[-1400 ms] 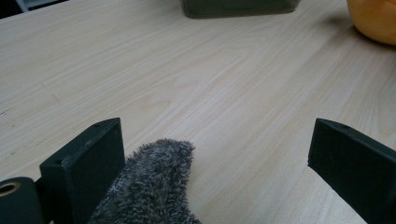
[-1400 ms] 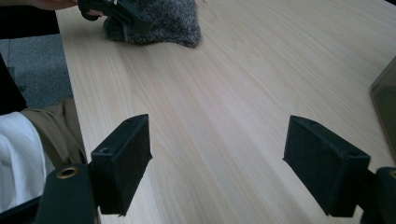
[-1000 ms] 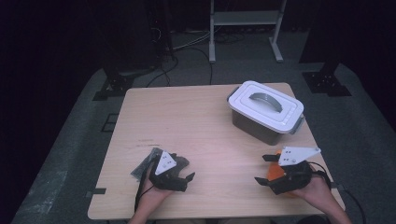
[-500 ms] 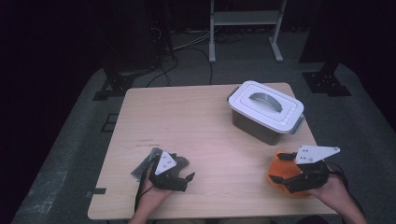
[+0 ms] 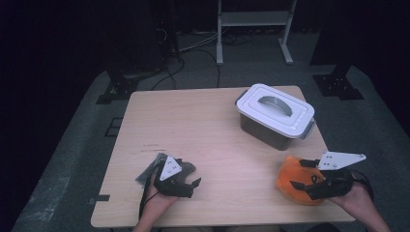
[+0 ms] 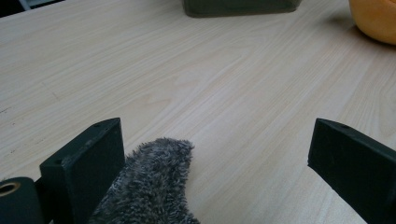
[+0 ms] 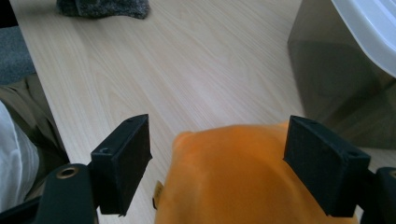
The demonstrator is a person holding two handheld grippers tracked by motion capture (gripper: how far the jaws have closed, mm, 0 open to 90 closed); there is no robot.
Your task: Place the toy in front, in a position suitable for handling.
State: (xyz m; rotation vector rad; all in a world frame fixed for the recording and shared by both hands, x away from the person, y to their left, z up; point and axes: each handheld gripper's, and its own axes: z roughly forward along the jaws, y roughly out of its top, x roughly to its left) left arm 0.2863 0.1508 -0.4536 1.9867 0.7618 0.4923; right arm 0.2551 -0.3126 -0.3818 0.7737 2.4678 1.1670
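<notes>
Table: a pale wood-grain tabletop (image 5: 212,130) is seen from the high view, with all the things on it.
Box: a grey plastic storage box with a white handled lid (image 5: 275,116) stands shut toward the far right; it lies just beyond the orange thing, and no contact can be made out.
Orange thing: a soft, rounded orange cloth item (image 5: 295,179) lies at the near right edge, well apart from the grey cloth.
Grey cloth: a dark grey fuzzy cloth (image 6: 154,186) lies at the near left, its tip pointing up the table.
Right gripper (image 7: 217,168): its jaws are held wide apart and the orange mound is straddled between them, neither jaw pressed in yet. This is the deciding relation: the thing already sits inside the gap, so closing is judged to be all that is needed.
Left gripper (image 6: 215,161): its jaws are spread; the grey cloth is beside the left-hand jaw, off-centre, not clamped.
Nearer hand: the right, for the orange item.
</notes>
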